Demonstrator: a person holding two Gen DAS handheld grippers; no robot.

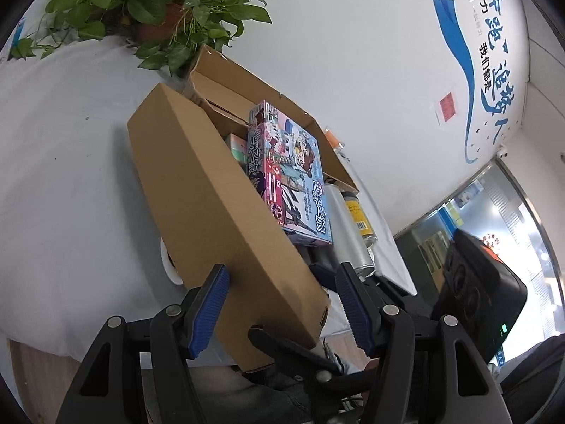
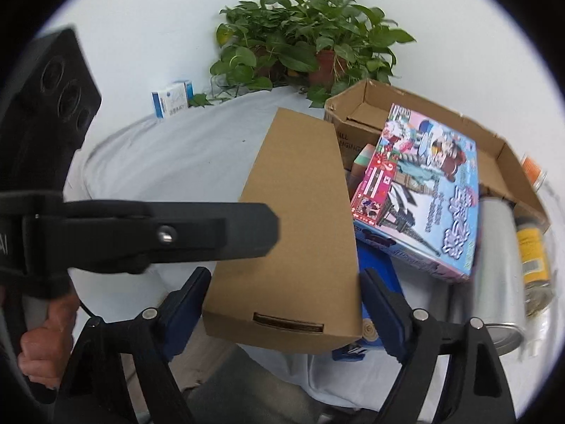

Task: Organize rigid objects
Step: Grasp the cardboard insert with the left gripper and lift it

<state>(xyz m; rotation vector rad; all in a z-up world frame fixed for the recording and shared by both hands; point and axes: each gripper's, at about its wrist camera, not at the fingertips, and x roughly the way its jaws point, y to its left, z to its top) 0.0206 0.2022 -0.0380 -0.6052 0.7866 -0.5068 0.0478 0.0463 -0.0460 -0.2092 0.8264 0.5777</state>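
While the left gripper [image 1: 282, 307] straddles the near end of the plain brown box [image 1: 219, 212], its blue pads [image 1: 208, 311] stand off the cardboard on both sides, so it is released, holding nothing. In the left wrist view that box is tilted, its near end hanging past the edge of the white-clothed table [image 1: 53, 159]. Beyond it sits the open carton [image 1: 247, 81] with the colourful game box [image 1: 289, 173] propped inside, a silver can [image 1: 346, 226] and a yellow-labelled can [image 1: 360, 215] to the right. A potted plant [image 1: 159, 10] stands far left.

In the right wrist view the right gripper [image 2: 282, 304] is clamped on the plain brown box [image 2: 296, 219] at its near end, both pads touching the side walls. The left gripper's finger [image 2: 212, 229] crosses just in front.

Risks: the grip is at one end only, so the long box may pivot or slip from the pads. Swinging it right could knock the game box [image 2: 423, 190] or topple the silver can [image 2: 498, 254]. Squeezing harder may crush the cardboard. The two grippers are close and could collide.
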